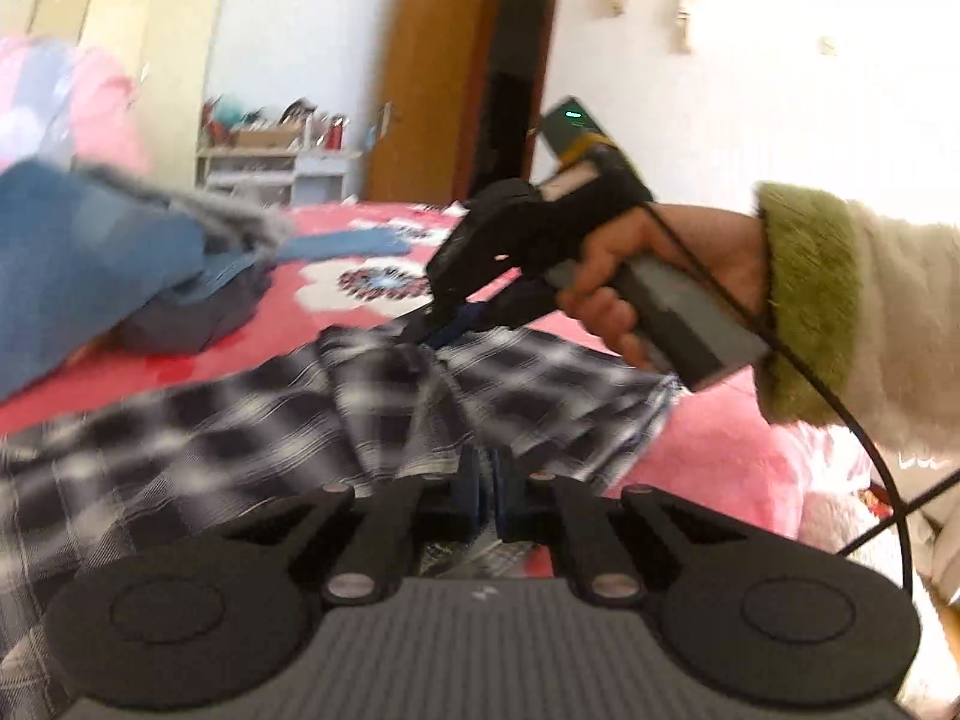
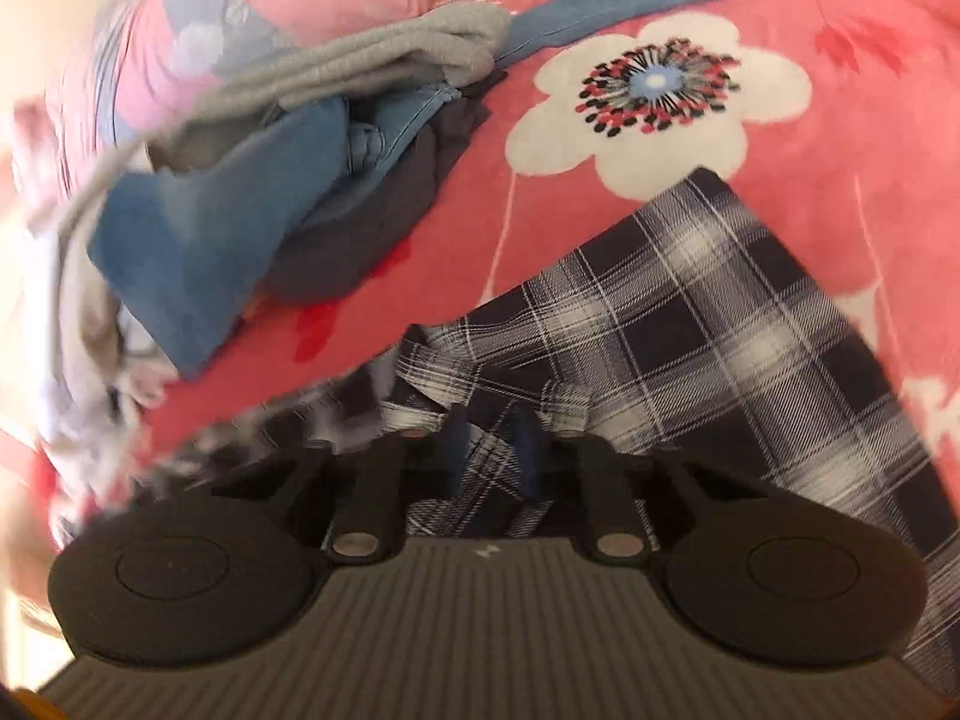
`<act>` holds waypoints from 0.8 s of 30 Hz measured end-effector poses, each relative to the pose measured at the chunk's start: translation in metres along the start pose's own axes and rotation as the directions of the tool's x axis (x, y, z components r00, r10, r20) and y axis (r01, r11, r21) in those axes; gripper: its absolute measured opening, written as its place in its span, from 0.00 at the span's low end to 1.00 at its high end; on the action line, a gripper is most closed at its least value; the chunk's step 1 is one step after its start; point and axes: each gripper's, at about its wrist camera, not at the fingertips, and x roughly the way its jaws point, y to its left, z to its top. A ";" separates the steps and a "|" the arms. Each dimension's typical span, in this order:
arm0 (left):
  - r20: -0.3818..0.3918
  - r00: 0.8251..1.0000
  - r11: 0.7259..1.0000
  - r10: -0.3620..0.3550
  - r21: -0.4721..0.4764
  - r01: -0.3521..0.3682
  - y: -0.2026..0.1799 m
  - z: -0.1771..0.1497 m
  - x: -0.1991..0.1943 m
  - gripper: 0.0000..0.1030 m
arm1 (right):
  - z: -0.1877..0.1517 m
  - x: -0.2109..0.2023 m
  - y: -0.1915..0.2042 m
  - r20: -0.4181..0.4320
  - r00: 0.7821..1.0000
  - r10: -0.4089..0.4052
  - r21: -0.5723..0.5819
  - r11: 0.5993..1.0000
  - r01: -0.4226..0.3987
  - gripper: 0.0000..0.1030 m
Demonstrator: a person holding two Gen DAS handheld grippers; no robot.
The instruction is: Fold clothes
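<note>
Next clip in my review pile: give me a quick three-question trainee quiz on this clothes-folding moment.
1. True or false: both grippers are shut on the plaid shirt.
2. Which colour is the floral bedspread? A) green B) pink-red C) black
3. What lies beside the shirt?

Key:
1. True: the left gripper and right gripper each pinch it.
2. B
3. A pile of clothes, blue, grey and dark.
</note>
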 end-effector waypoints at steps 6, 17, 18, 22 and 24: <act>0.025 1.000 0.999 -0.004 -0.050 0.006 -0.003 -0.007 -0.006 0.04 | 0.003 -0.017 0.025 0.052 0.999 -0.008 -0.116 0.993 0.014 0.05; 0.020 0.984 0.974 0.178 -0.147 -0.174 0.030 -0.009 -0.028 0.39 | 0.001 -0.018 0.043 0.094 0.995 0.028 -0.175 0.984 -0.011 0.05; 0.013 0.981 0.969 0.193 -0.160 -0.188 0.035 -0.009 -0.027 0.44 | 0.001 -0.019 0.045 0.098 0.995 0.032 -0.180 0.984 -0.014 0.05; -0.026 0.984 0.962 0.174 -0.208 -0.175 0.053 -0.004 -0.015 0.56 | 0.000 -0.019 0.051 0.113 0.993 0.046 -0.200 0.979 -0.023 0.05; -0.064 0.991 0.958 0.120 -0.253 -0.133 0.064 -0.002 -0.005 0.52 | 0.000 -0.019 0.053 0.121 0.991 0.056 -0.212 0.977 -0.030 0.05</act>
